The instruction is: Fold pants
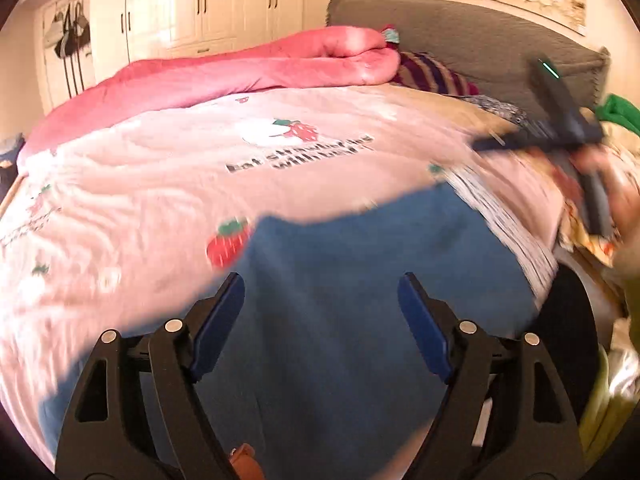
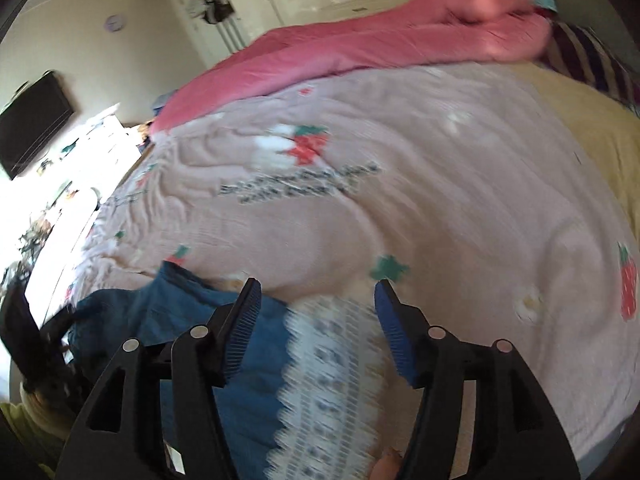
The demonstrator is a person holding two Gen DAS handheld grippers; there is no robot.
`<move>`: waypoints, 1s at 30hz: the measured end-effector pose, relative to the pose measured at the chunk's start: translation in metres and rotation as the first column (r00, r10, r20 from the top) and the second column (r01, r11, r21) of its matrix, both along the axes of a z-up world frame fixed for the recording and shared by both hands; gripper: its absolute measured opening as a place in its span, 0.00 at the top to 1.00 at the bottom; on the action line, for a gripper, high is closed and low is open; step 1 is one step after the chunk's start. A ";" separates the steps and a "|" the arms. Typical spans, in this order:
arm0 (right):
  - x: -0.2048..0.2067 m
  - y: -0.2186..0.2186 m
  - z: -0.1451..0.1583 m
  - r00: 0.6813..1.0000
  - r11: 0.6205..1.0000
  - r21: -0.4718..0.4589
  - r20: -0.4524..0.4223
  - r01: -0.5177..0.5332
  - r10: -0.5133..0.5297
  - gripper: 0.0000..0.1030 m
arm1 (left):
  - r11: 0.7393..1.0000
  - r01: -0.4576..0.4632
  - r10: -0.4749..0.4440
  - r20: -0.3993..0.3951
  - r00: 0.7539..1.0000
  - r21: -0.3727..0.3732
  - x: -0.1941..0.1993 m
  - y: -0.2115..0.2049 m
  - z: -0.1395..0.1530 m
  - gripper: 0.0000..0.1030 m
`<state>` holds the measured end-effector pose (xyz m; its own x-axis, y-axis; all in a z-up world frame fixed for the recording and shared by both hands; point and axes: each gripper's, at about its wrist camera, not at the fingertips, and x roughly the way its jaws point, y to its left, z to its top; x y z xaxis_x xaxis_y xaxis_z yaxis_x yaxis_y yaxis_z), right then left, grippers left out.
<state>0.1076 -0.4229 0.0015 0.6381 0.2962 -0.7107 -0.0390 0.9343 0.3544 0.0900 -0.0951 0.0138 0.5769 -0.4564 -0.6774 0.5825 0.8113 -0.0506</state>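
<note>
Blue pants [image 1: 340, 280] flat on pink strawberry sheet [image 1: 160, 184], near-edge side of its printed text; patterned white band [image 2: 332, 360] at one end; long axis unclear, frames blurred; left gripper [image 1: 320, 308] jaws apart, empty; right gripper [image 2: 318, 312] jaws apart over band, gripping nothing.

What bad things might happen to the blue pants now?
1. Both the left gripper and the right gripper are open and hold nothing, so the blue pants may slump out of their fold.
2. The pink strawberry blanket is wrinkled, so a gripper might pinch it along with the pants.
</note>
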 end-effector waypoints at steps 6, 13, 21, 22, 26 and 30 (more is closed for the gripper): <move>-0.003 -0.020 -0.028 0.999 0.993 0.116 -0.048 0.022 -0.017 0.43 | 0.992 -0.045 0.059 -0.109 0.992 0.122 0.080 -0.021 -0.027 0.32; 0.008 -0.009 -0.036 0.998 0.986 0.166 -0.055 -0.006 0.015 0.94 | 0.986 -0.117 0.137 -0.185 0.973 0.116 0.105 -0.022 -0.055 0.51; -0.005 -0.021 -0.051 0.996 0.995 0.090 -0.084 0.048 -0.040 0.97 | 0.986 -0.110 0.129 -0.158 0.979 0.124 0.105 -0.031 -0.064 0.50; -0.002 -0.018 -0.057 0.995 0.996 0.077 -0.091 0.051 -0.044 0.97 | 0.986 -0.112 0.132 -0.158 0.979 0.126 0.106 -0.032 -0.066 0.49; -0.005 -0.016 -0.055 0.995 0.996 0.048 -0.076 0.072 -0.068 0.86 | 0.985 -0.127 0.145 -0.162 0.976 0.118 0.110 -0.030 -0.066 0.46; -0.036 -0.014 -0.032 0.998 0.998 0.033 0.008 0.062 -0.062 0.62 | 0.989 -0.139 0.145 -0.116 0.983 0.056 0.098 -0.021 -0.050 0.45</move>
<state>0.0718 -0.4365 -0.0305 0.6623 0.2788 -0.6955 0.0150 0.9231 0.3843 0.1876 -0.1162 -0.0361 0.5469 -0.3412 -0.7645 0.4534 0.8884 -0.0721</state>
